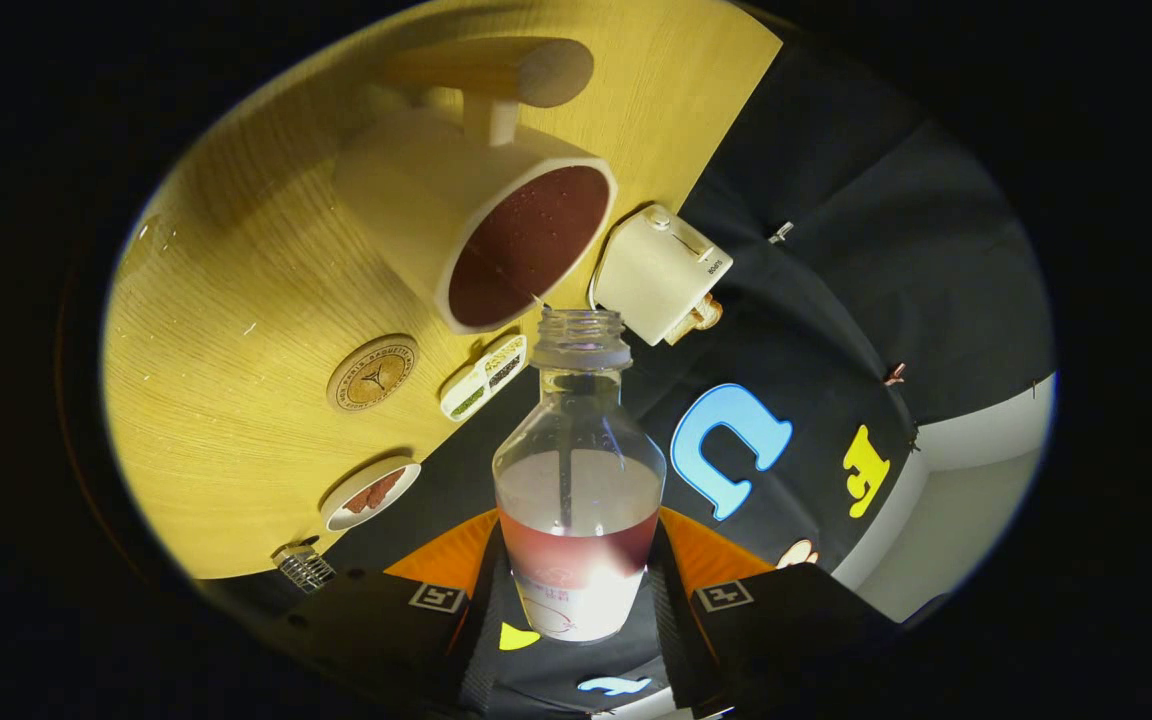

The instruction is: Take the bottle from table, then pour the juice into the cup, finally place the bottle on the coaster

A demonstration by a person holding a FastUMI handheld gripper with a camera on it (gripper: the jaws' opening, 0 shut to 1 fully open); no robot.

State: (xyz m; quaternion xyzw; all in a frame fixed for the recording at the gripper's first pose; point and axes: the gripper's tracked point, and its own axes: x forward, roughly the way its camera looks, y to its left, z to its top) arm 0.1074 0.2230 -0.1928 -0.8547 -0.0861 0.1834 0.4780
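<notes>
The gripper is clamped on the bottle at lower centre, neck pointing ahead at the cup above. The coaster lies at centre left, beside the cup.

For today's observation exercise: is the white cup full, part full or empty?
Part full. The cup shows dark red juice inside, below its rim. The claw is shut on the bottle.

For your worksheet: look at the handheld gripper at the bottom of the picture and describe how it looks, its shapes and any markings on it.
The gripper has two broad, flat-faced arms that flank the gap where its jaws stand. Each arm carries a small square black-and-white tag with a blocky coded pattern, one on either side. Behind the tags, orange wedge-shaped panels slope inward. No cables, sleeve or hand can be seen.
</notes>
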